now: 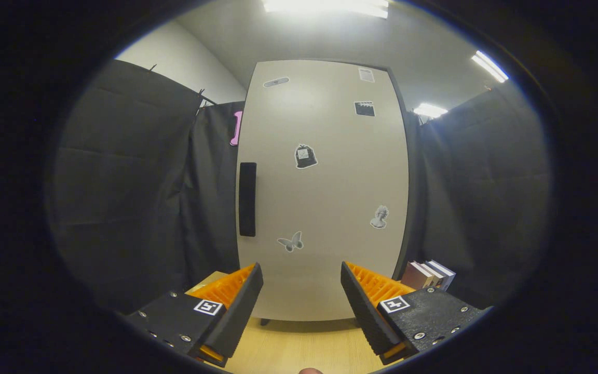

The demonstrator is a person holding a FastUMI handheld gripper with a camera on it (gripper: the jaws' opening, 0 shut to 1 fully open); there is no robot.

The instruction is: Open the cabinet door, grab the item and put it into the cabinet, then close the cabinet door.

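A white cabinet [325, 187] stands straight ahead on the wooden table, its door shut and dotted with several small stickers. A tall black handle [247, 199] runs down the door's left edge, above and beyond my left finger. My gripper [301, 278] is open, its two fingers spread wide a short way before the door with nothing between them. A small stack of books [427, 275] lies to the right of the cabinet's foot, just beyond my right finger.
Black cloth walls close in on both sides of the cabinet. The light wooden tabletop [304, 348] stretches between my fingers up to the cabinet's base. Ceiling lights glow overhead.
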